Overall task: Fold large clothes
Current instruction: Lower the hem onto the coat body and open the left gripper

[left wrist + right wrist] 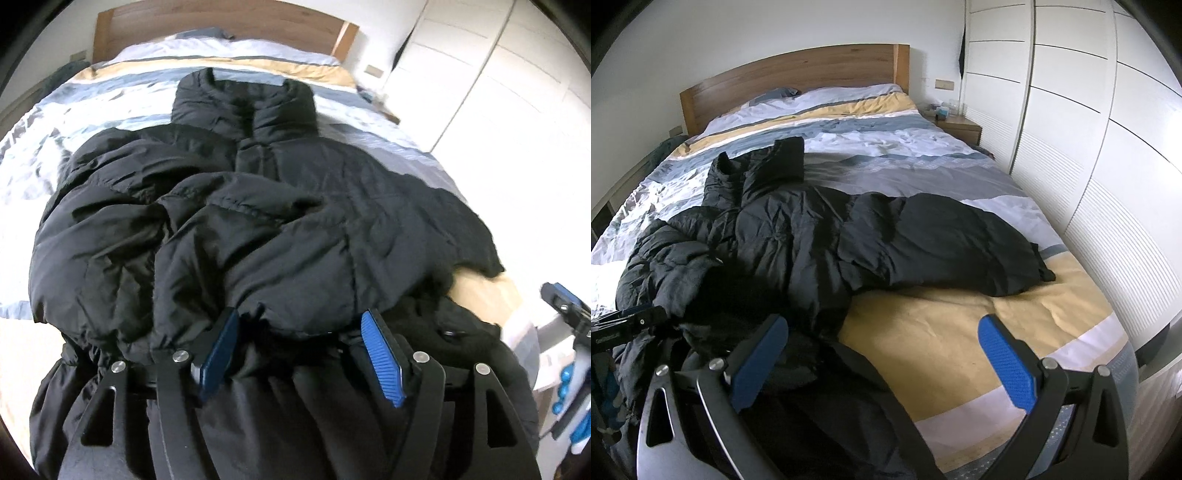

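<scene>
A black puffer jacket lies on the bed with its collar toward the headboard. One sleeve is folded across its body. My left gripper stands open at the near hem, and a bulge of the folded fabric sits between its blue pads without being pinched. In the right wrist view the jacket stretches its other sleeve out to the right. My right gripper is open above the jacket's near edge and the yellow bedding, with nothing held. The left gripper shows at that view's left edge.
The bed carries a striped grey, white and yellow duvet. A wooden headboard stands at the far end. White wardrobe doors run along the right side, with a nightstand beside them.
</scene>
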`<state>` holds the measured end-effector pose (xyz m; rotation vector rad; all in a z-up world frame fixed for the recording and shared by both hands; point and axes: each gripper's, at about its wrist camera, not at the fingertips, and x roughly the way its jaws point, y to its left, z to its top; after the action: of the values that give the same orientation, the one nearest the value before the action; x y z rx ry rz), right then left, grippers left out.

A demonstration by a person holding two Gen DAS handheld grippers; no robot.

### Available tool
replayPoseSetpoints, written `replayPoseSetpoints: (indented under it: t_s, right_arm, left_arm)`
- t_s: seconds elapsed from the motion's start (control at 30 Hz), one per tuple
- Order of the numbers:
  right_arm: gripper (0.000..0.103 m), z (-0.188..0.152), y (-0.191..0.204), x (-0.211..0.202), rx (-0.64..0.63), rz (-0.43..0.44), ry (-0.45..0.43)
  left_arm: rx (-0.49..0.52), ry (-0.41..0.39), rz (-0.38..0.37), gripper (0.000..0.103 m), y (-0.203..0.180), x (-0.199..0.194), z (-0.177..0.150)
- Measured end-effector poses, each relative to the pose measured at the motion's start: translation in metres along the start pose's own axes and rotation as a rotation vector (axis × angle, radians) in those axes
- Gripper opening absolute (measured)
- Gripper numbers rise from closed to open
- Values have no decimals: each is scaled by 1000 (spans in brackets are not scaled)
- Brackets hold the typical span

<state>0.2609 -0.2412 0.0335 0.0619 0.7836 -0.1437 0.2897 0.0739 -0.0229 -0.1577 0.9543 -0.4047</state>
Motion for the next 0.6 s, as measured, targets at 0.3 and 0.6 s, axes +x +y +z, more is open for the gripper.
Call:
replayPoseSetpoints:
  t_s: [0.3,0.6]
  right_arm:
    - [103,13,33,-1,-49,65,-7]
    - [103,34,121,25,-171,219,15]
  left_arm:
    - [-74,-89,32,68,38,-48,4]
    - [-154,-137,174,68,110,-68,21]
